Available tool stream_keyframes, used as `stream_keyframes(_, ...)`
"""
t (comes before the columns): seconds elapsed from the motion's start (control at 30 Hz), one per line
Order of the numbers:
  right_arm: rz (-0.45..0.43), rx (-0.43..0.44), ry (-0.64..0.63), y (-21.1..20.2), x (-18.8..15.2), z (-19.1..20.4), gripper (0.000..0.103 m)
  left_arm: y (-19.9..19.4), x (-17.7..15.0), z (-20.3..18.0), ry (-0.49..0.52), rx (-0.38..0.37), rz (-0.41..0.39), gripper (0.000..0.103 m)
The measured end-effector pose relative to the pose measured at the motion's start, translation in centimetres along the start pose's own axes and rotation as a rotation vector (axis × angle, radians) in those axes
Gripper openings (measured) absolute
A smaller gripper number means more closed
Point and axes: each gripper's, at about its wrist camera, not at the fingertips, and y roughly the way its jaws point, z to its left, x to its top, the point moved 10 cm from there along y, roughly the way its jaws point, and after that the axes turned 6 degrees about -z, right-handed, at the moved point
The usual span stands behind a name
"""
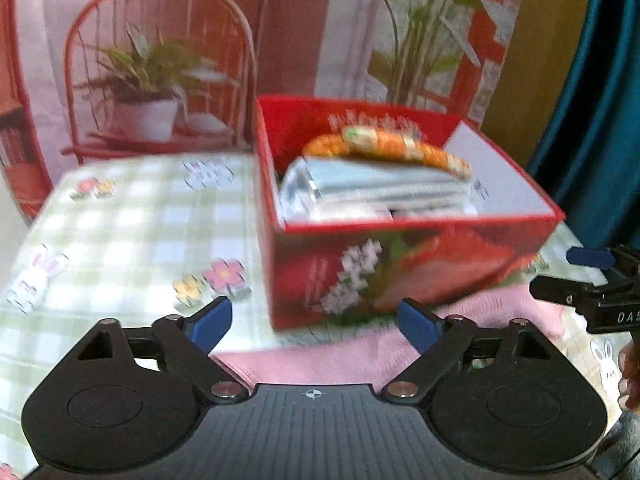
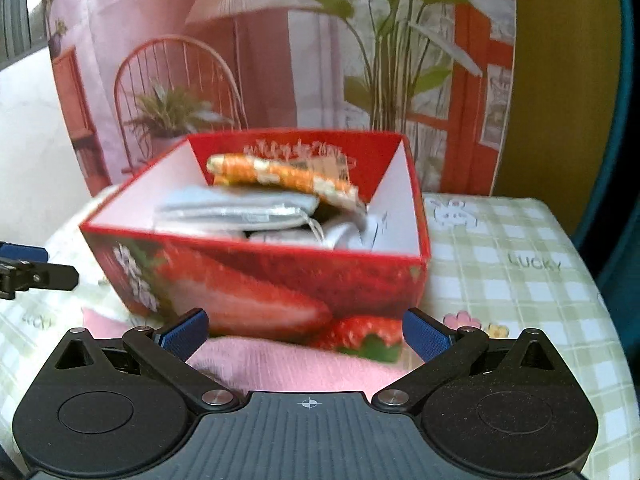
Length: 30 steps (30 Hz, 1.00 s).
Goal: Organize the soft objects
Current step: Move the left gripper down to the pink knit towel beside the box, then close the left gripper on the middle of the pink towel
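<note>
A red strawberry-print box point(image 1: 400, 268) point(image 2: 256, 280) stands on the checked tablecloth. Inside it lie folded grey-white cloths point(image 1: 376, 192) point(image 2: 240, 212) with an orange-and-white knitted piece point(image 1: 384, 146) point(image 2: 280, 176) on top. A pink cloth point(image 1: 320, 360) point(image 2: 296, 364) lies flat in front of the box, under both grippers. My left gripper point(image 1: 316, 326) is open above the pink cloth, nothing between its blue pads. My right gripper point(image 2: 306, 334) is open too, just over the pink cloth near the box's front wall. The right gripper's tip point(image 1: 588, 280) shows at the edge of the left wrist view.
The tablecloth point(image 1: 120, 240) point(image 2: 520, 272) is pale green check with flower and rabbit prints. A printed backdrop point(image 1: 160, 60) of a red chair and plants hangs behind. A teal curtain point(image 1: 600, 120) is at the right. A person's fingers point(image 1: 628, 380) show at the right edge.
</note>
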Motion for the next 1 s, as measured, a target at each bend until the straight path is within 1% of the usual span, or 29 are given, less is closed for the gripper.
stream_keyframes(0.13, 0.002, 0.015, 0.020, 0.1, -1.5, 0.1, 0.103, 1.4, -2.3, -1.1, -0.003, -0.038, 0.048, 0.084)
stream_keyframes(0.27, 0.023, 0.025, 0.003, 0.3, -3.0, 0.5, 0.101, 2.7, -4.0, -1.8, 0.034, -0.038, 0.083, 0.084)
stream_keyframes(0.33, 0.036, 0.034, 0.002, 0.5, -3.6, 0.6, 0.095, 3.2, -4.5, -1.8, 0.039, -0.036, 0.095, 0.084)
stream_keyframes(0.47, 0.057, 0.035, 0.000, 1.1, -4.3, 0.5, 0.085, 4.1, -5.4, -2.0, 0.042, -0.036, 0.116, 0.084)
stream_keyframes(0.53, 0.066, 0.042, 0.006, 1.5, -4.5, 0.4, 0.078, 4.4, -5.7, -2.2, 0.048, -0.033, 0.119, 0.084)
stream_keyframes(0.6, 0.076, 0.049, 0.015, 1.9, -4.6, 0.3, 0.076, 4.8, -5.9, -2.2, 0.045, -0.034, 0.128, 0.084)
stream_keyframes(0.77, 0.081, 0.043, 0.026, 2.7, -4.8, 0.0, 0.064, 5.9, -6.5, -2.0, 0.030, -0.029, 0.148, 0.084)
stream_keyframes(0.83, 0.078, 0.038, 0.027, 2.8, -4.8, -0.3, 0.055, 6.1, -6.6, -2.0, 0.037, -0.026, 0.141, 0.084)
stream_keyframes(0.87, 0.076, 0.037, 0.030, 2.8, -4.8, -0.4, 0.053, 6.2, -6.5, -2.0, 0.043, -0.025, 0.139, 0.083)
stream_keyframes(0.93, 0.075, 0.036, 0.040, 3.0, -4.7, -0.7, 0.045, 6.4, -6.2, -2.1, 0.048, -0.030, 0.133, 0.077)
stream_keyframes(1.0, 0.073, 0.039, 0.053, 3.1, -4.6, -1.0, 0.040, 6.3, -6.0, -2.2, 0.047, -0.037, 0.127, 0.065)
